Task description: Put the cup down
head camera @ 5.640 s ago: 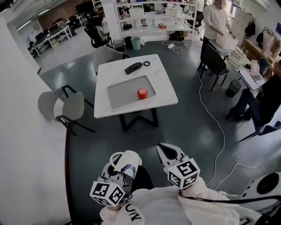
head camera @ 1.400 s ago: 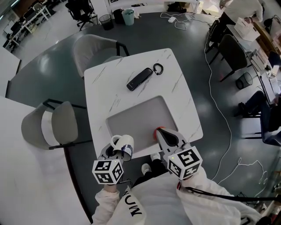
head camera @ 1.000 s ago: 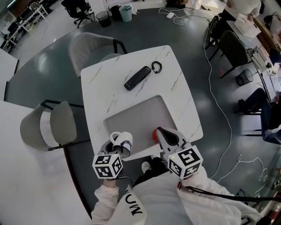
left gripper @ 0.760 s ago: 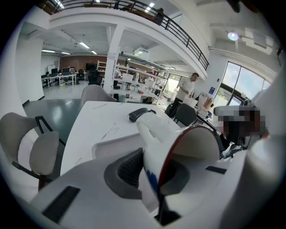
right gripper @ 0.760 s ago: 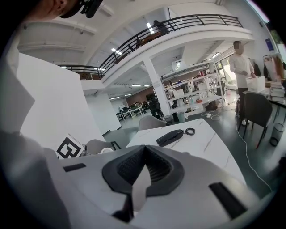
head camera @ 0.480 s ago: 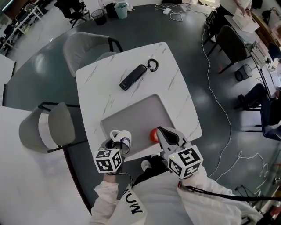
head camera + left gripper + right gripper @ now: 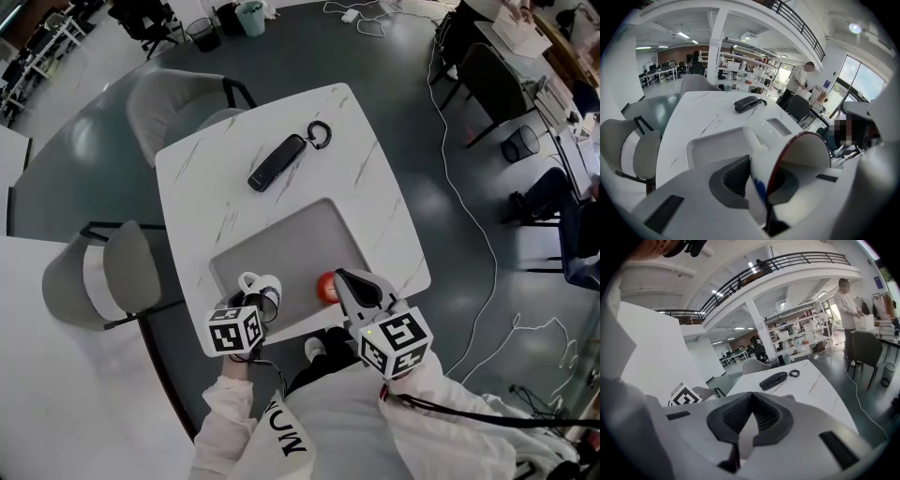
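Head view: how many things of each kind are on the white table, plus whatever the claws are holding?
Tray: 1
Red apple, on the tray: 1
Black case: 1
Cup, held in the left claw: 1
Total: 4

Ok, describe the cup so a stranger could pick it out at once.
Find the white marble table, then the grey tray on it. At the tray's near left corner the left gripper grips the cup by its wall. It is the only white thing with a handle there, red-rimmed, unlike the round red apple to its right.
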A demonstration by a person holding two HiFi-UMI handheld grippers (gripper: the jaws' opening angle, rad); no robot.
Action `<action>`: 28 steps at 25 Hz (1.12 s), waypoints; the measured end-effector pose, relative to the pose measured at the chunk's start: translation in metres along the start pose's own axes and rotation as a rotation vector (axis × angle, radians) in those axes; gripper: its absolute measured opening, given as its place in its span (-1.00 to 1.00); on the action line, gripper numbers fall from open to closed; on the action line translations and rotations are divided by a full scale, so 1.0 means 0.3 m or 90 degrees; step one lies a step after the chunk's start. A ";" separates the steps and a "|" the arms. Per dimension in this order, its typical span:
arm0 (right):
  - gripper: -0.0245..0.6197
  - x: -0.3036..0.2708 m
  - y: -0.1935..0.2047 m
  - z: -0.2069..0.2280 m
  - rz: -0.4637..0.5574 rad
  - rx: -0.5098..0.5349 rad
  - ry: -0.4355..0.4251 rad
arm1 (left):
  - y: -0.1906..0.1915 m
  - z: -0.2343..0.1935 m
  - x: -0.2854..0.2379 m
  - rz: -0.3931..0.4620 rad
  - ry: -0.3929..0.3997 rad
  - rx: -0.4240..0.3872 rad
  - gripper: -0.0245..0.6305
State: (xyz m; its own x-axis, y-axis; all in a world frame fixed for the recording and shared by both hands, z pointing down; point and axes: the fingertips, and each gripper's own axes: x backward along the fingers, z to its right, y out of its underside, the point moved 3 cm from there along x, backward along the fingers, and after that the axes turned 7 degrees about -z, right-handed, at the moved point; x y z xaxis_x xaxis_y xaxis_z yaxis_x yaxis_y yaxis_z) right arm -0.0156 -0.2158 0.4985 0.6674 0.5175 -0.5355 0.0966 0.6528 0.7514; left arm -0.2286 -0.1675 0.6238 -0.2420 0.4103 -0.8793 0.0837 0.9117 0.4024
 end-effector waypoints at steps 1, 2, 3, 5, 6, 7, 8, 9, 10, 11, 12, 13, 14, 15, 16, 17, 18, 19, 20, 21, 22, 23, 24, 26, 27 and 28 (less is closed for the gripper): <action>-0.91 0.001 0.001 0.004 -0.001 -0.002 0.000 | 0.000 -0.003 -0.008 -0.005 -0.003 0.000 -0.81; -0.91 0.002 0.002 0.008 -0.002 -0.003 0.000 | 0.001 -0.006 -0.016 -0.010 -0.005 0.001 -0.81; -0.91 0.002 0.003 0.012 -0.003 -0.005 0.000 | 0.003 -0.009 -0.024 -0.016 -0.007 0.002 -0.81; -0.91 0.003 0.008 0.020 -0.006 -0.006 0.001 | 0.008 -0.016 -0.041 -0.031 -0.012 0.002 -0.81; -0.91 0.004 0.010 0.024 -0.006 -0.007 0.002 | 0.011 -0.019 -0.050 -0.039 -0.014 0.002 -0.81; -0.91 0.006 0.013 0.029 -0.007 -0.008 0.003 | 0.013 -0.021 -0.058 -0.047 -0.017 0.001 -0.81; -0.91 0.007 0.015 0.033 -0.007 -0.010 0.004 | 0.013 -0.022 -0.065 -0.053 -0.020 0.000 -0.81; -0.91 0.009 0.016 0.038 -0.007 -0.011 0.005 | 0.011 -0.022 -0.071 -0.058 -0.024 -0.002 -0.81; -0.91 0.010 0.017 0.043 -0.007 -0.013 0.006 | 0.007 -0.022 -0.076 -0.061 -0.026 -0.004 -0.81; -0.91 0.012 0.018 0.048 -0.008 -0.014 0.007 | 0.002 -0.021 -0.081 -0.064 -0.028 -0.005 -0.81; -0.91 0.013 0.018 0.052 -0.008 -0.016 0.008 | -0.002 -0.019 -0.087 -0.067 -0.029 -0.006 -0.81; -0.91 0.014 0.019 0.055 -0.008 -0.016 0.008 | -0.005 -0.017 -0.093 -0.071 -0.029 -0.007 -0.81; -0.91 0.015 0.019 0.058 -0.008 -0.015 0.010 | -0.005 -0.015 -0.100 -0.075 -0.028 -0.007 -0.81; -0.91 0.015 0.018 0.060 -0.008 -0.012 0.011 | -0.005 -0.014 -0.109 -0.079 -0.026 -0.007 -0.81; -0.91 0.015 0.017 0.061 -0.007 -0.007 0.013 | -0.005 -0.013 -0.119 -0.083 -0.025 -0.006 -0.82; -0.91 0.014 0.015 0.062 -0.006 -0.004 0.013 | -0.005 -0.012 -0.128 -0.087 -0.024 -0.006 -0.81; -0.91 0.014 0.013 0.062 -0.005 -0.002 0.013 | -0.006 -0.012 -0.135 -0.090 -0.024 -0.006 -0.81; -0.91 0.013 0.011 0.062 -0.005 -0.002 0.013 | -0.008 -0.012 -0.140 -0.093 -0.025 -0.006 -0.81; -0.91 0.012 0.010 0.062 -0.006 -0.003 0.013 | -0.010 -0.012 -0.144 -0.095 -0.026 -0.007 -0.81; -0.91 0.011 0.009 0.064 -0.006 -0.004 0.013 | -0.012 -0.012 -0.146 -0.098 -0.027 -0.008 -0.81; -0.91 0.010 0.010 0.066 -0.007 -0.005 0.013 | -0.013 -0.011 -0.148 -0.102 -0.028 -0.009 -0.81; -0.91 0.009 0.011 0.069 -0.008 -0.006 0.013 | -0.013 -0.011 -0.151 -0.106 -0.029 -0.011 -0.81; -0.91 0.008 0.012 0.071 -0.009 -0.008 0.014 | -0.012 -0.012 -0.153 -0.112 -0.030 -0.010 -0.81; -0.91 0.004 0.010 0.075 -0.010 -0.010 0.014 | -0.011 -0.016 -0.157 -0.123 -0.031 -0.006 -0.81; -0.91 0.001 0.007 0.076 -0.010 -0.010 0.014 | -0.012 -0.018 -0.159 -0.127 -0.031 -0.004 -0.81; -0.91 -0.002 0.005 0.076 -0.010 -0.010 0.013 | -0.014 -0.019 -0.162 -0.132 -0.030 -0.004 -0.81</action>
State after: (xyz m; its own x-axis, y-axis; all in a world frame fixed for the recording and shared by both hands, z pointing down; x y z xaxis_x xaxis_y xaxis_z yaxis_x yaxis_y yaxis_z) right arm 0.0011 -0.2276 0.5087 0.6504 0.5186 -0.5550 0.0947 0.6696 0.7367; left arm -0.2227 -0.1915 0.6661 -0.2075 0.2143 -0.9545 0.0299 0.9766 0.2127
